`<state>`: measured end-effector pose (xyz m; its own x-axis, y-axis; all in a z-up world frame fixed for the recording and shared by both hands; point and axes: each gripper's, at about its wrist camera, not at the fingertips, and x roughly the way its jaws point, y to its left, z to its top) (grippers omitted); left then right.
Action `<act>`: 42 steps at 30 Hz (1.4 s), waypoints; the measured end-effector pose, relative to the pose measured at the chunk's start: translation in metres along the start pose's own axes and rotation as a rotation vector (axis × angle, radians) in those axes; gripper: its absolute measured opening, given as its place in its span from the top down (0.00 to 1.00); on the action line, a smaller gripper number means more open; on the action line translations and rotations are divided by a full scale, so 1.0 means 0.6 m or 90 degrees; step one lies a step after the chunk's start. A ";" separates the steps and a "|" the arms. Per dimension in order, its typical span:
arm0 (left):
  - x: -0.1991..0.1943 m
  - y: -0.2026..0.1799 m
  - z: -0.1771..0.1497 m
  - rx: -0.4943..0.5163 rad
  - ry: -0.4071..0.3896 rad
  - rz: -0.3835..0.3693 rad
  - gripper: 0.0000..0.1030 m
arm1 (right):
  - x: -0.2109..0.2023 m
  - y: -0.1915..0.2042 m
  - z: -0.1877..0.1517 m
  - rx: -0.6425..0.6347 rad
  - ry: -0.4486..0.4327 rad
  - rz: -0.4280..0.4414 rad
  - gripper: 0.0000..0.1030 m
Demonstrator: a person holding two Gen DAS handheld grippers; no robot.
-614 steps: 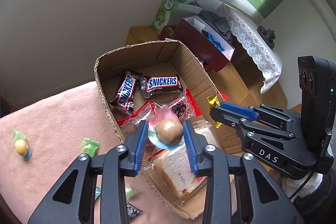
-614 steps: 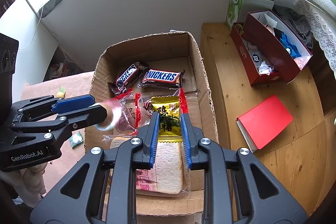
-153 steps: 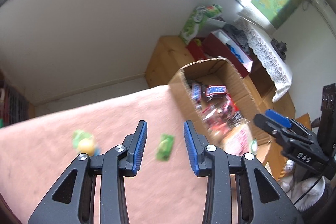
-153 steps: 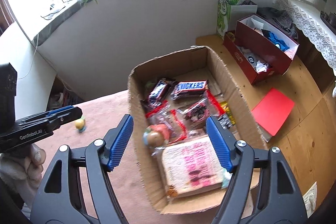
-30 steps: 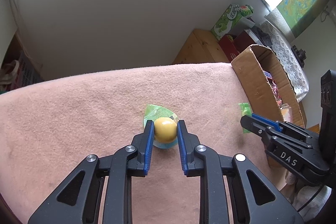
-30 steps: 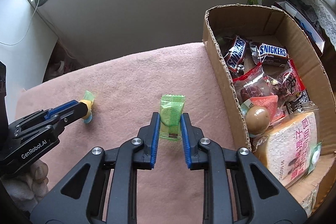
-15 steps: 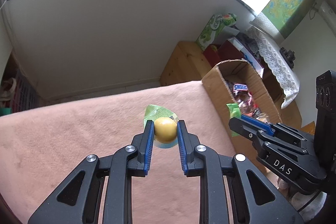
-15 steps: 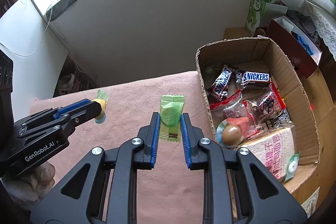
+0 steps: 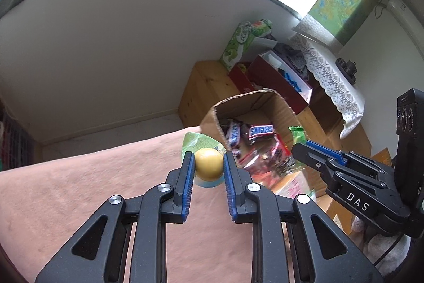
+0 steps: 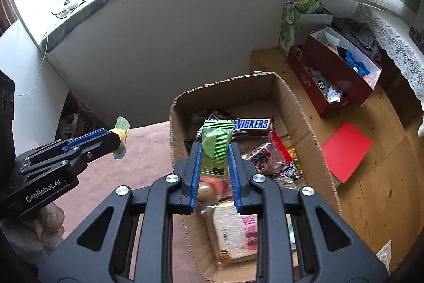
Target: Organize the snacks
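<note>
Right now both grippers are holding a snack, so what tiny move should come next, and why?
Probably lower the right gripper a little and let go: its green wafer packet already hangs over the open cardboard box, above the other snacks. The left gripper, holding the yellow ball candy, looks short of the box.
</note>
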<state>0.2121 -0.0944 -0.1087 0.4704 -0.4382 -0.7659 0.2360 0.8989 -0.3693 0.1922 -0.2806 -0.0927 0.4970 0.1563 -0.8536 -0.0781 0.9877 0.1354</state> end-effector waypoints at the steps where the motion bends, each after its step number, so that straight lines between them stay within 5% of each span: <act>1: 0.007 -0.011 0.003 0.002 0.002 -0.006 0.80 | -0.001 -0.010 0.001 0.003 0.000 -0.003 0.80; 13: 0.053 -0.109 0.014 0.054 0.031 -0.041 0.79 | -0.013 -0.075 0.000 0.031 -0.006 -0.008 0.79; 17: 0.055 -0.121 0.016 0.060 0.038 -0.042 0.79 | -0.019 -0.079 -0.003 0.033 -0.011 -0.011 0.76; 20: 0.052 -0.126 0.017 0.063 0.035 -0.039 0.71 | -0.026 -0.082 -0.005 0.034 -0.016 -0.014 0.65; 30: 0.026 -0.139 0.011 0.076 0.027 -0.026 0.70 | -0.058 -0.089 -0.018 0.045 -0.025 -0.017 0.64; 42: -0.025 -0.151 -0.013 0.090 0.016 -0.006 0.60 | -0.126 -0.080 -0.050 0.052 -0.047 -0.048 0.34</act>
<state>0.1769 -0.1694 -0.0677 0.4468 -0.4450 -0.7761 0.3587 0.8839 -0.3003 0.1323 -0.3396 -0.0494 0.5606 0.0778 -0.8244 0.0311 0.9929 0.1149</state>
